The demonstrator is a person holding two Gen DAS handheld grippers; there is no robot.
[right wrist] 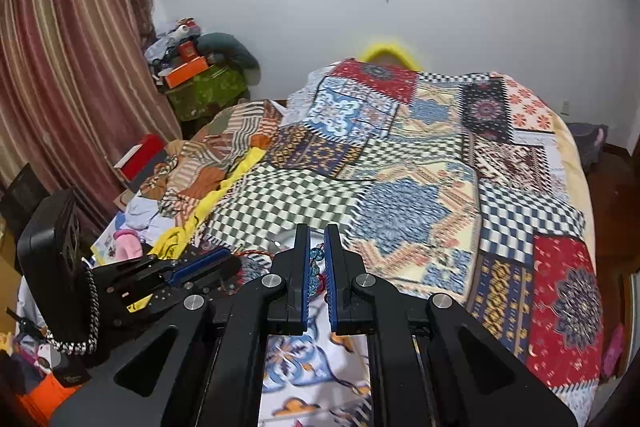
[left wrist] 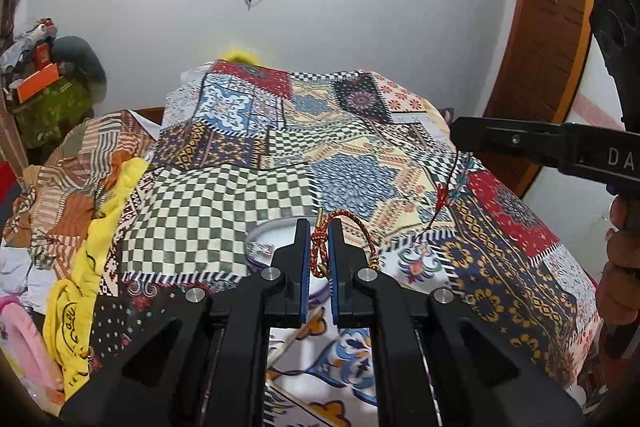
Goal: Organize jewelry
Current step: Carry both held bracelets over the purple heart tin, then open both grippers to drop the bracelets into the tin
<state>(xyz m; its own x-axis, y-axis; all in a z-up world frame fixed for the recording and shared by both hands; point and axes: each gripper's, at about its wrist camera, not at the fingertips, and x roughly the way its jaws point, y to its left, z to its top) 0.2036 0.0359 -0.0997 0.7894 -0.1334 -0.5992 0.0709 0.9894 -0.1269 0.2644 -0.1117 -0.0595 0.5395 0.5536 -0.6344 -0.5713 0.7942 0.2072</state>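
Observation:
My left gripper [left wrist: 319,227] is shut on a red and gold braided cord bracelet [left wrist: 320,251], whose loop arcs right to a gold clasp [left wrist: 374,261]. A round white dish [left wrist: 266,239] lies on the bed just below it. My right gripper [right wrist: 317,229] is shut on a red string bracelet with teal beads [right wrist: 316,255]. In the left wrist view the right gripper [left wrist: 456,137] comes in from the right, with the thin red string [left wrist: 442,195] hanging from its tip. In the right wrist view the left gripper [right wrist: 236,259] sits low at the left.
A patchwork quilt [left wrist: 280,155] covers the bed. Yellow cloth [left wrist: 104,223] and heaped clothes [left wrist: 48,203] lie along its left side. A cluttered green-draped stand [right wrist: 200,87] and curtains [right wrist: 72,67] are at the back left. A wooden door [left wrist: 548,39] is at the right.

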